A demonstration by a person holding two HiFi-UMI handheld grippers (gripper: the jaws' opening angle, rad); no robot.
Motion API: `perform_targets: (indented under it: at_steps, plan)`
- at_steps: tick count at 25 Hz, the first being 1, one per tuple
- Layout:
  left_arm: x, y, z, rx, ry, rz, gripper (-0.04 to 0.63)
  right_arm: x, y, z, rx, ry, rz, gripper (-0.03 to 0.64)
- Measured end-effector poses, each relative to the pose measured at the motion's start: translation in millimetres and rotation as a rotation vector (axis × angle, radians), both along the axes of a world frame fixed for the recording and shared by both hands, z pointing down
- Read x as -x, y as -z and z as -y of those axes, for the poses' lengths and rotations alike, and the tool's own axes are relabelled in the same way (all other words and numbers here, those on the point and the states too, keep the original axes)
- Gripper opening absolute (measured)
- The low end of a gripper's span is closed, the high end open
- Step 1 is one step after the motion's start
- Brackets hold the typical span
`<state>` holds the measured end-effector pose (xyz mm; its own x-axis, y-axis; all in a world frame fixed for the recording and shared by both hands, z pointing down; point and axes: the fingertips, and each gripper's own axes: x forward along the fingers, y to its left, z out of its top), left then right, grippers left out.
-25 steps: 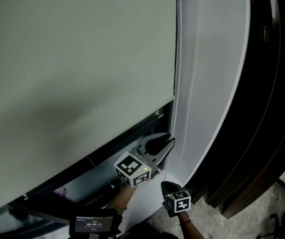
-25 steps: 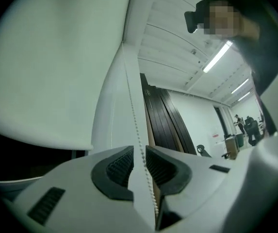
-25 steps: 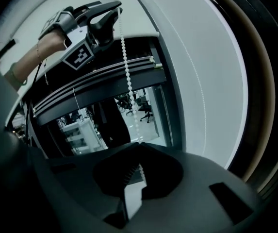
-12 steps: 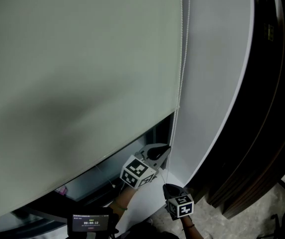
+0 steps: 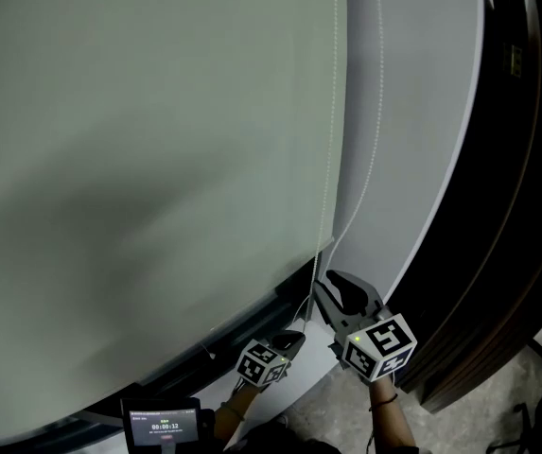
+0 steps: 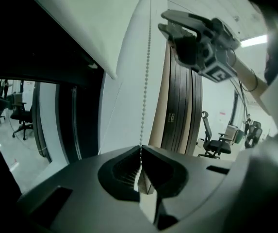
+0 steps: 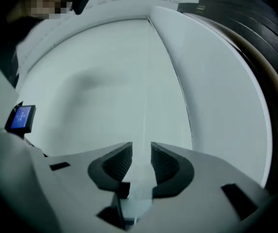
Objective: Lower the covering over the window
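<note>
- Your left gripper (image 6: 140, 152) grips the bead chain (image 6: 145, 81). Its own view shows the jaws pinched together on it, having just been closing, and the chain rises straight up from the tips.
- Your right gripper (image 7: 141, 152) has its jaws a moderate gap apart, having just been opening. In its own view a faint, blurred strand of the chain runs up between the pads, and neither pad presses on it.
- Only the head view shows both grippers together. The left gripper (image 5: 291, 337) is low and the right gripper (image 5: 332, 287) is higher, just right of it, both at the foot of the chain (image 5: 376, 112).
- Only the left gripper view shows the room beyond, with an office chair (image 6: 216, 142) to the right and another (image 6: 20, 114) through the window glass (image 6: 46, 125).
- Count: two grippers, two chain strands in the head view, one roller blind (image 5: 138, 140) and one small screen (image 5: 162, 426).
- The roller blind covers most of the window, up and left of both grippers. Its bottom edge is just above your left gripper, with a dark strip of window (image 5: 195, 357) below it.
- Farthest right are the white wall (image 5: 422, 112) and the dark panelling (image 5: 516, 206).
</note>
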<state>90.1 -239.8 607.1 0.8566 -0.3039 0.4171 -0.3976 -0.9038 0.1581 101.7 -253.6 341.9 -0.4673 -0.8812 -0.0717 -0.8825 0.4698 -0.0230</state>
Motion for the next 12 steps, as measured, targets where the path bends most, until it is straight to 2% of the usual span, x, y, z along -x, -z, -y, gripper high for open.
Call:
perform_targets:
  at_steps: [4,7,8,12]
  plan:
    - [-5.2,1.2,2.6,0.003,-0.012,0.011,0.011,7.7,47.3,30.5,-0.076,0.035,-0.027,0.103]
    - [-4.6,0.8,3.8,0.015,-0.002,-0.006,0.011,7.3,61.1,43.5,-0.102,0.0,-0.026,0.086]
    - [-4.5,0.9,4.0,0.024,0.002,-0.016,0.011,5.0,63.2,44.7,-0.109,-0.013,0.001,0.025]
    - [-6.1,4.7,1.8,0.123,-0.011,-0.058,0.011,-10.9,70.1,37.0,-0.14,-0.017,0.2,0.021]
